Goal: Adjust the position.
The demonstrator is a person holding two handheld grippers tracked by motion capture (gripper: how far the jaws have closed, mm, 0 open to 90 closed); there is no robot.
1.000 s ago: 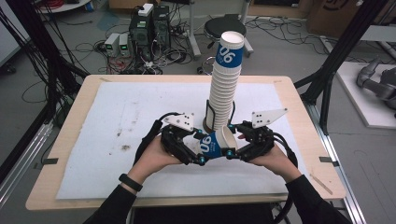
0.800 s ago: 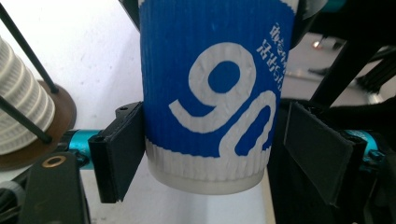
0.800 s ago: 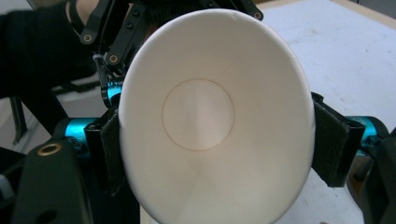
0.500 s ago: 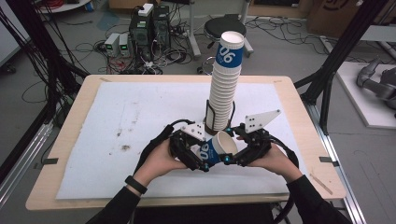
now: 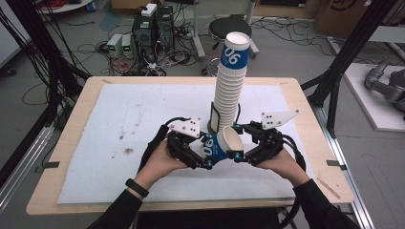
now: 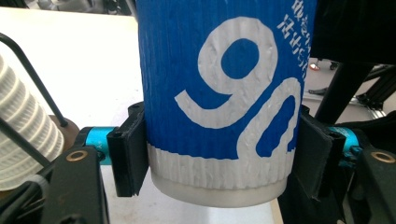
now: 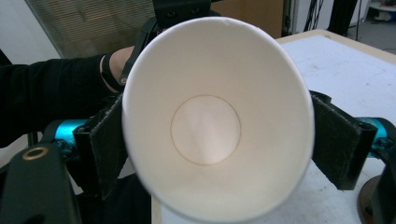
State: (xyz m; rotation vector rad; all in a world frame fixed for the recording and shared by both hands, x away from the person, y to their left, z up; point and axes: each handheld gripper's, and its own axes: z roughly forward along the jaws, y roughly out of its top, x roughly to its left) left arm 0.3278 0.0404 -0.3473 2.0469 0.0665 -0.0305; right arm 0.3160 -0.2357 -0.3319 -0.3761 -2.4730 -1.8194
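Blue, with a white "90" printed on it, a paper cup (image 5: 220, 145) is clamped near its base between the closed fingers (image 6: 128, 156) of the left gripper (image 5: 206, 155). Its open mouth is flanked by the right gripper (image 5: 239, 153), whose jaws have just been opening; whether its pads (image 7: 109, 142) press the rim cannot be told. Just behind both grippers stands a tall stack of cups (image 5: 230, 83).

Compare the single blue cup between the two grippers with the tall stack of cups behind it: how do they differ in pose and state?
The single cup lies on its side, its open mouth toward the right gripper; the stack stands upright on the table, its cups mouth down. The single cup is clamped near its base by the left gripper; the stack is untouched. Both carry white numerals on blue.
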